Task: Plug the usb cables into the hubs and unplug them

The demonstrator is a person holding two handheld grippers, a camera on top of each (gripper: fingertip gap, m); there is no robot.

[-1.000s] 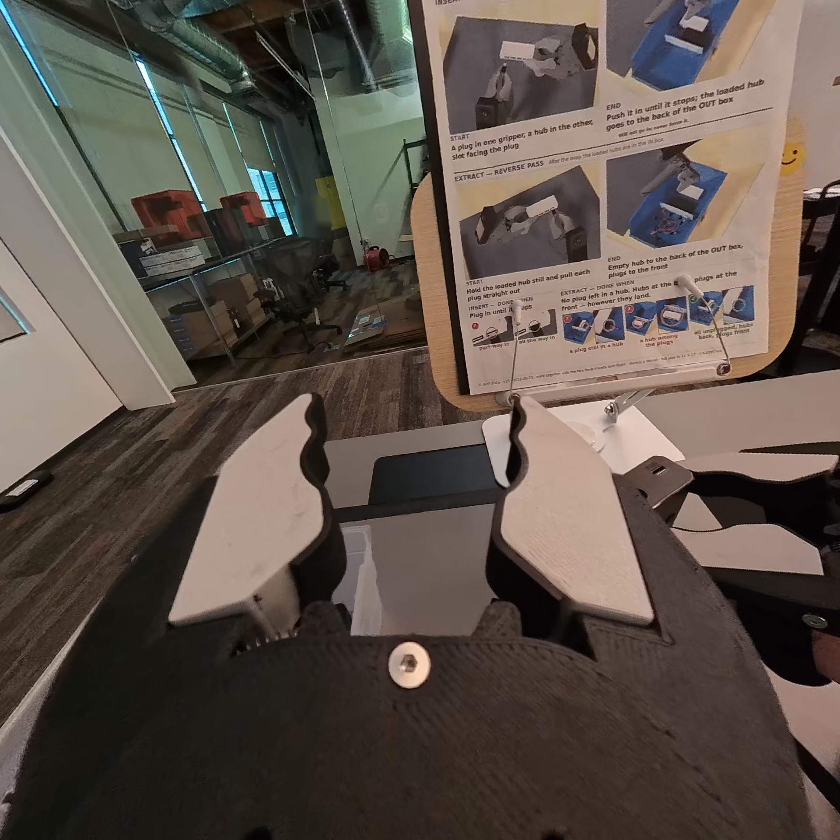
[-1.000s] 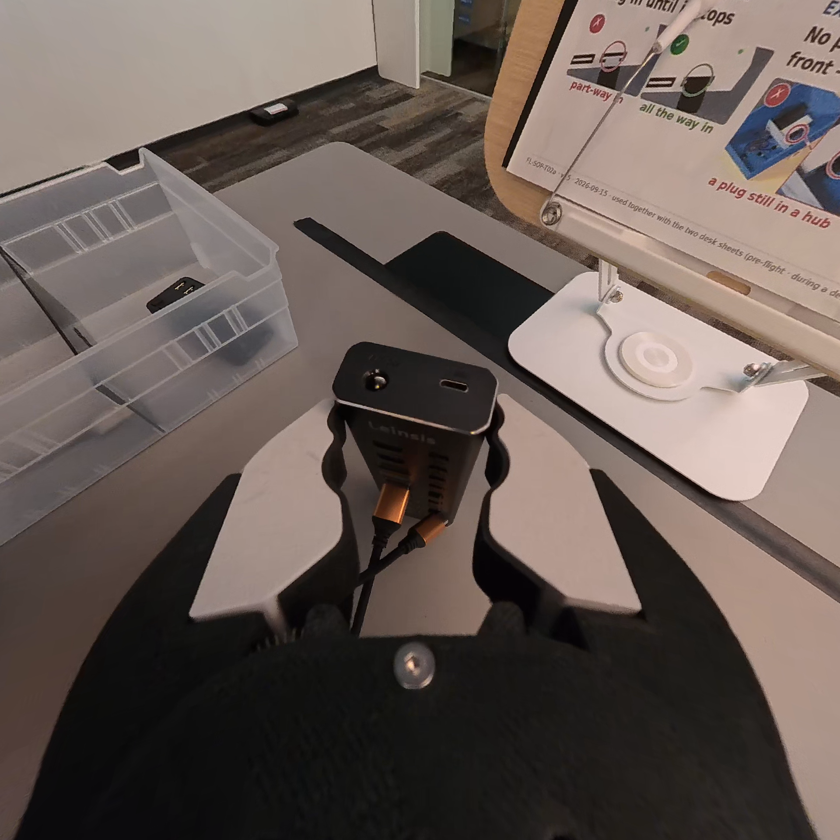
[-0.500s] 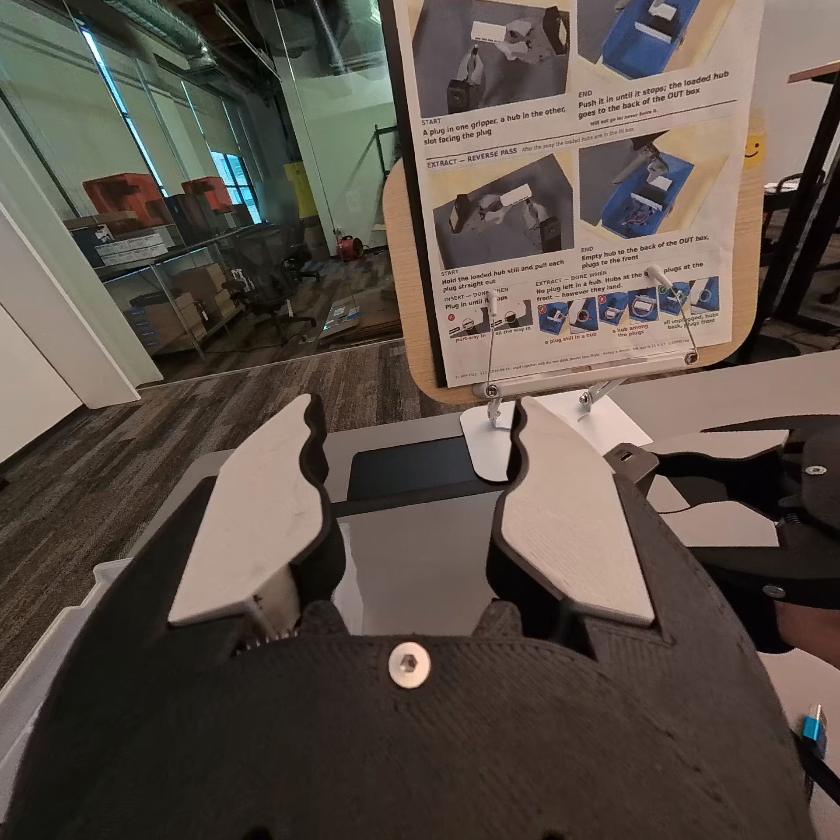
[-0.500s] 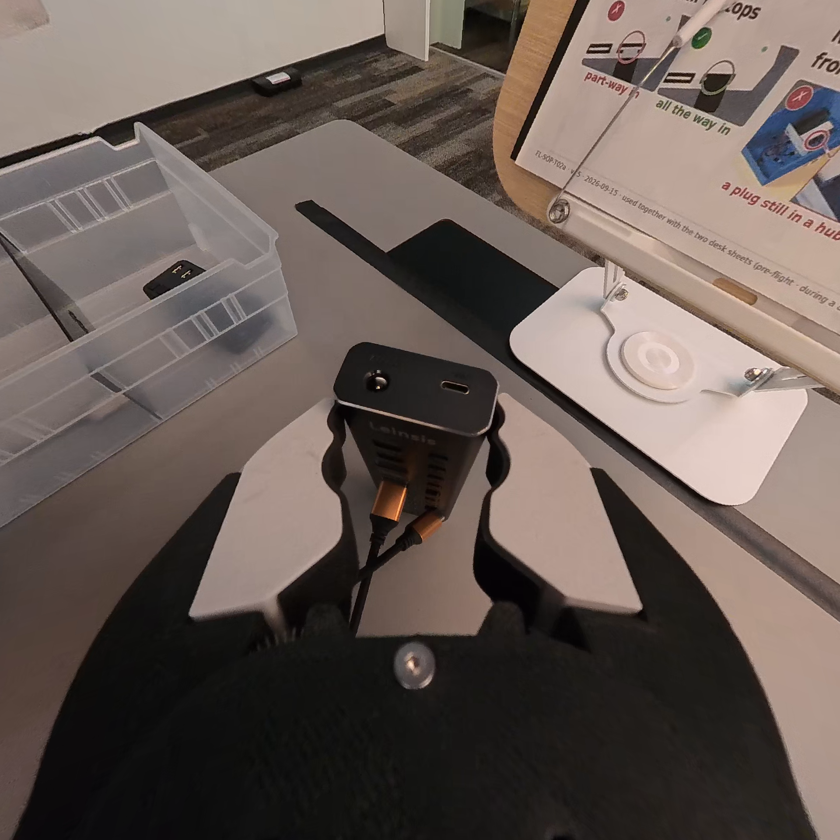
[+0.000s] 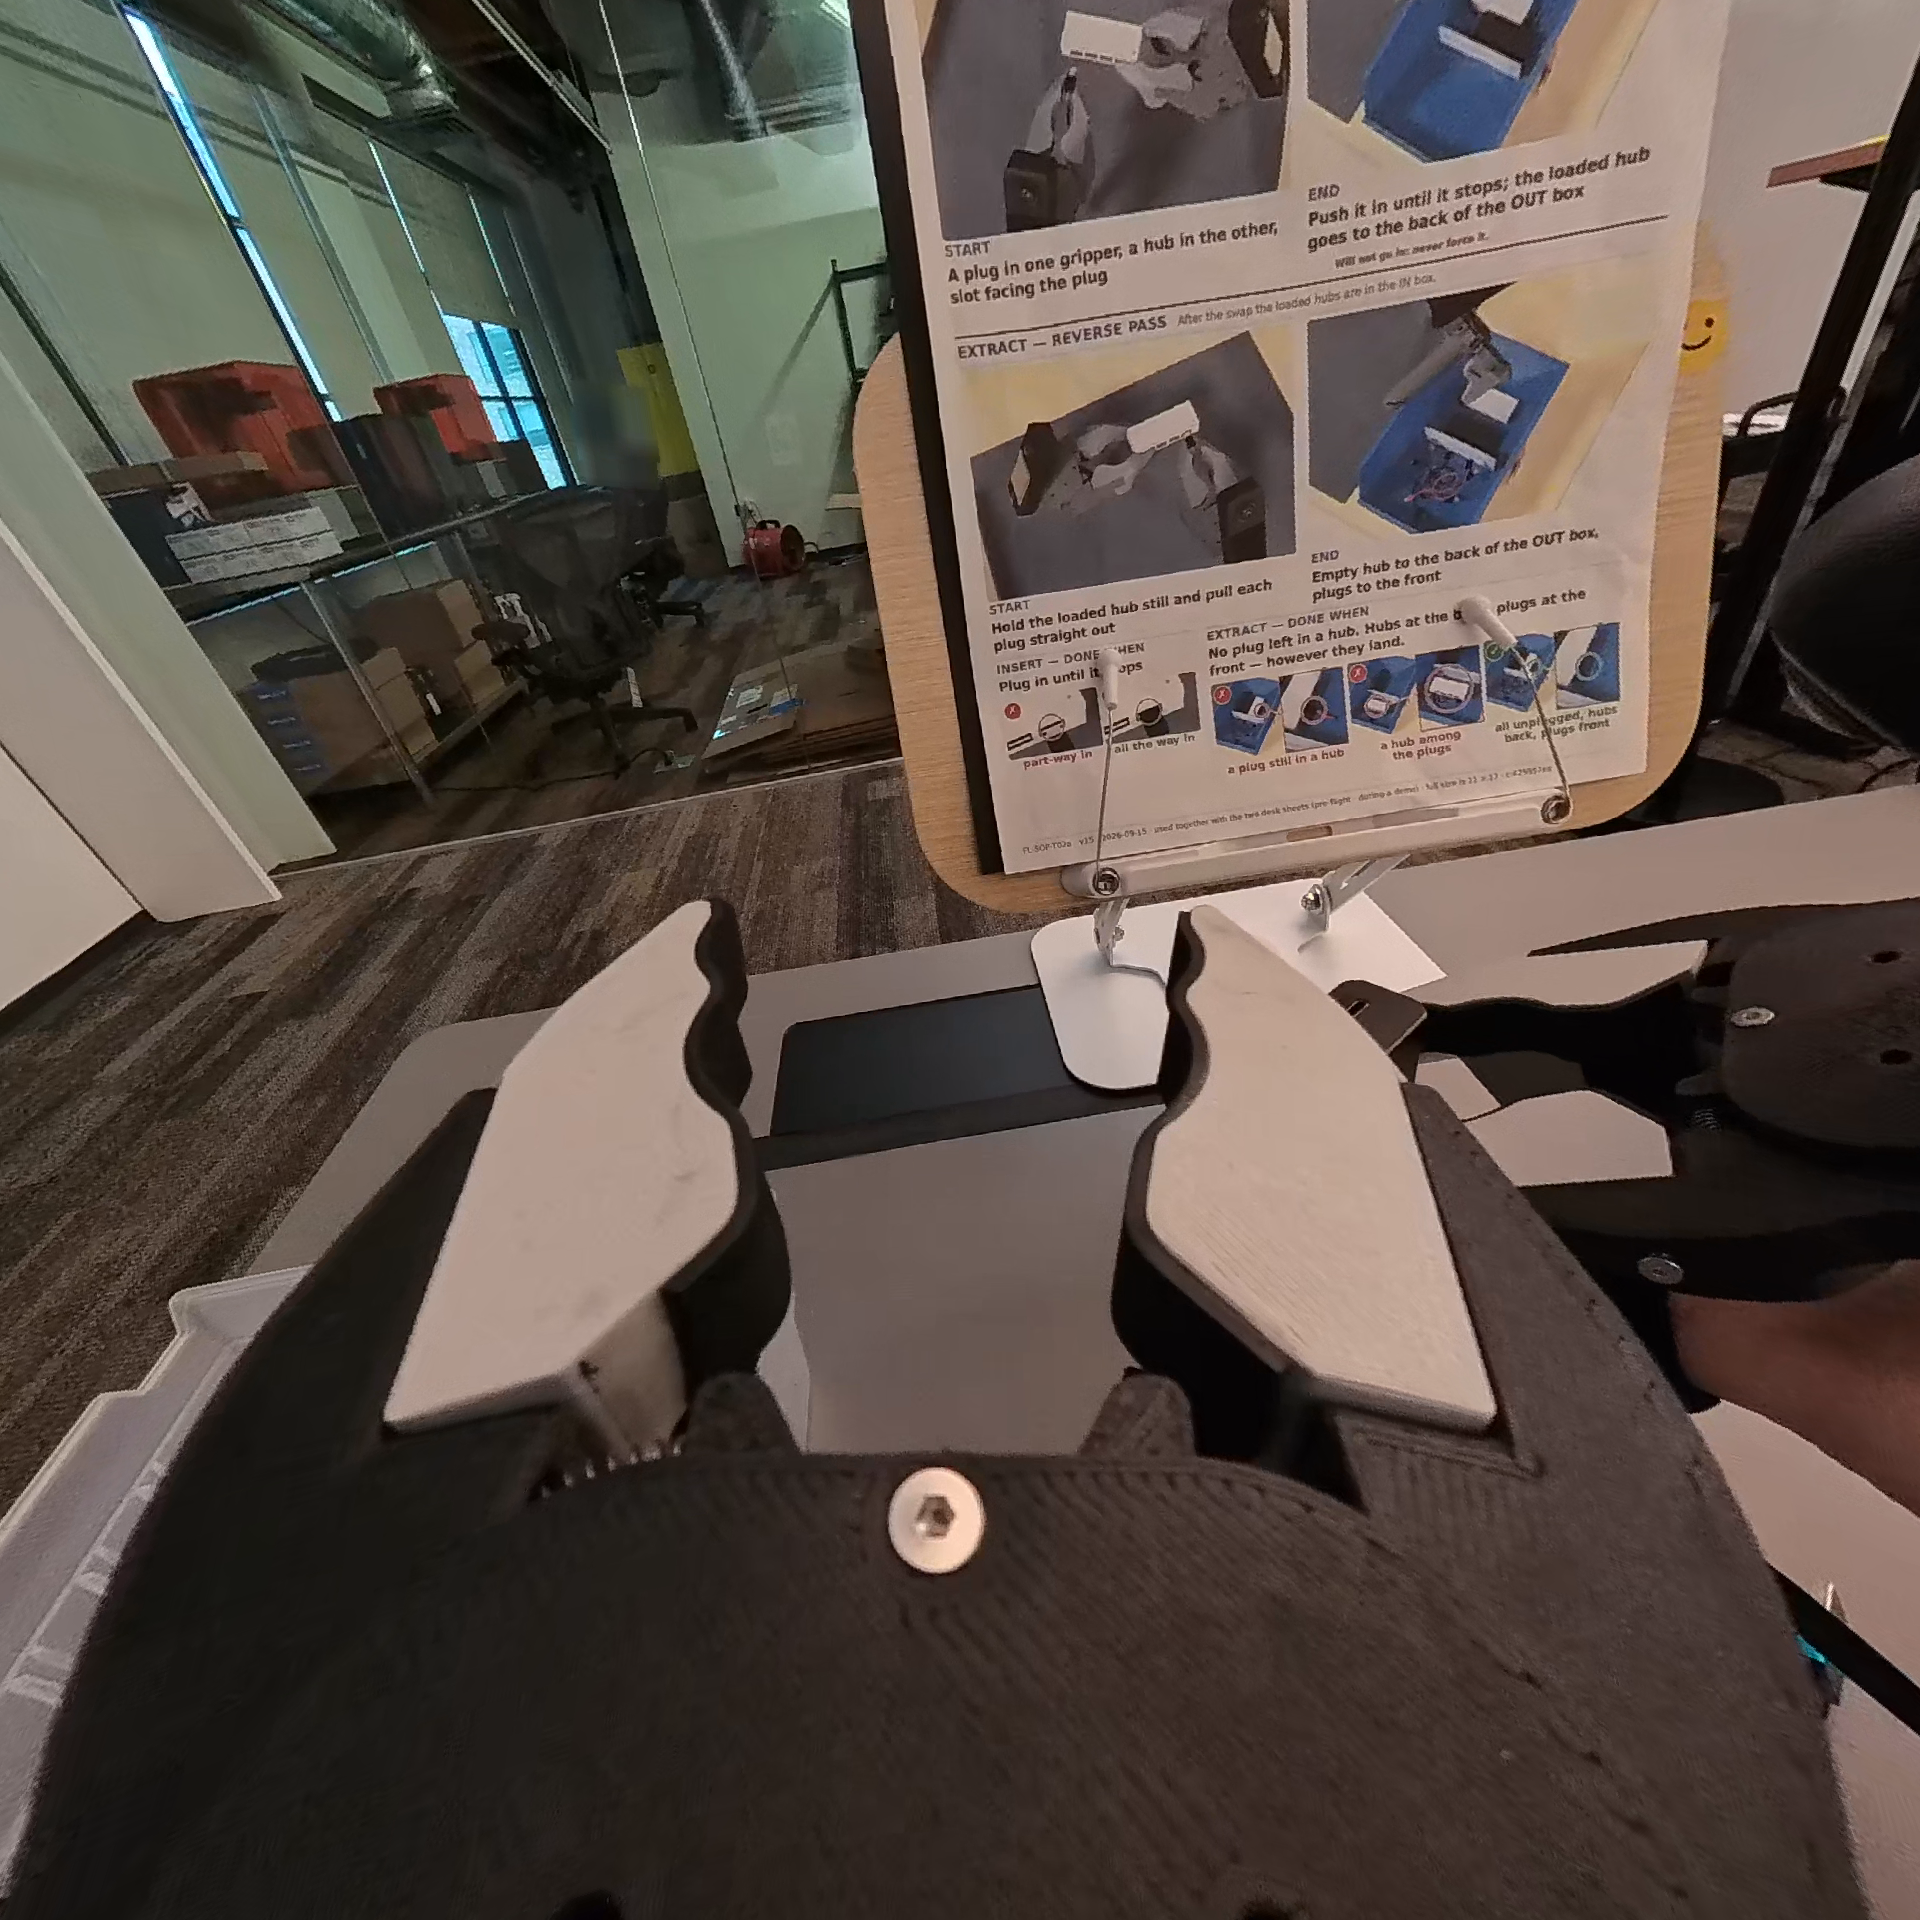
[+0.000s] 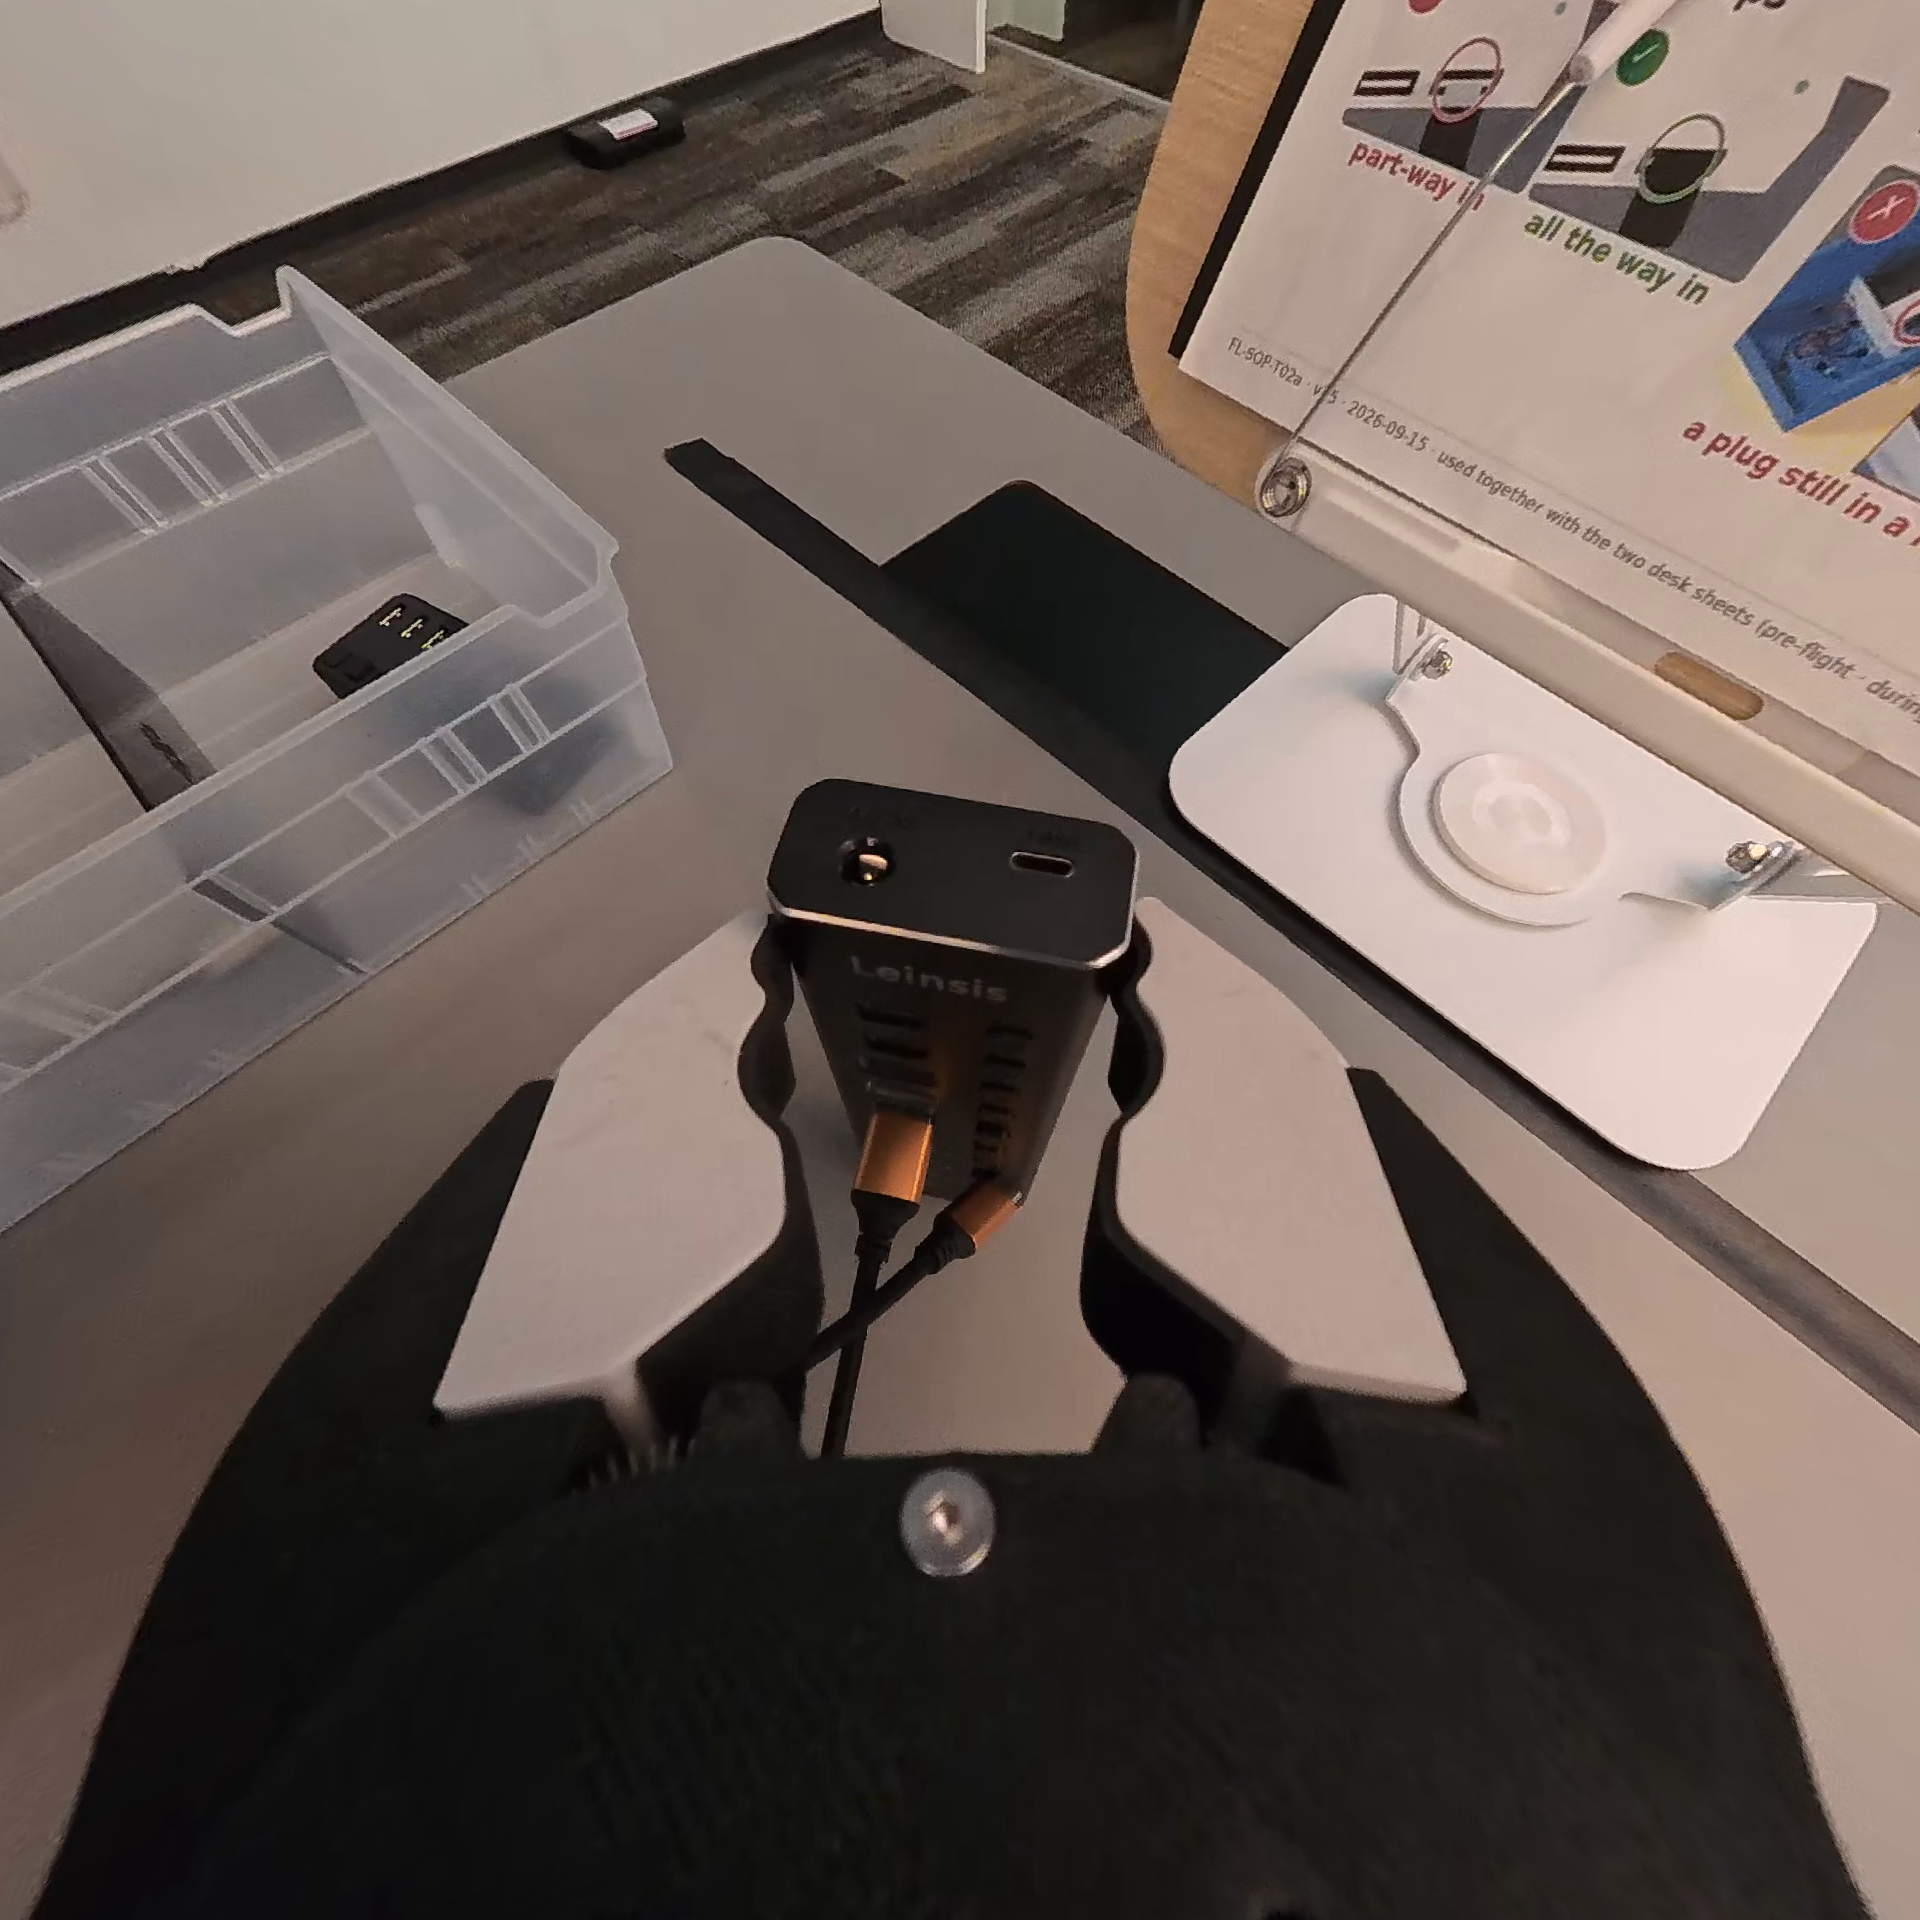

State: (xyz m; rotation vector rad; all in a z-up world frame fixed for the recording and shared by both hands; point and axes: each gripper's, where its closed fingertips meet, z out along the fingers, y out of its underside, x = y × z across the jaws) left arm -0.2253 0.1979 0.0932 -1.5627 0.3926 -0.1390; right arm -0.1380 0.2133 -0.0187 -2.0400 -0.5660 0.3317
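My right gripper [image 6: 951,930] is shut on a dark metal USB hub [image 6: 951,883], held above the grey table [image 6: 779,416] with its end face pointing forward. An orange plug [image 6: 894,1153] with a black cable sits in a port on the hub's top face. A second orange plug [image 6: 982,1210] lies beside it; I cannot tell whether it is seated. My left gripper [image 5: 956,987] is open and empty above the table. In the left wrist view the right gripper [image 5: 1558,1049] shows to the right with the hub's tip [image 5: 1377,1013].
A clear plastic bin [image 6: 582,551] stands left on the table with another black hub [image 6: 400,639] inside; its rim [image 5: 156,1403] shows in the left wrist view. A stand with an instruction sheet [image 5: 1299,468] on a white base [image 6: 1558,935] stands behind, next to a black mat [image 6: 1070,613].
My left gripper has swung right and drawn back, still open; the stand slid left in its view and the bin rim came into sight. The right gripper holds the hub almost still.
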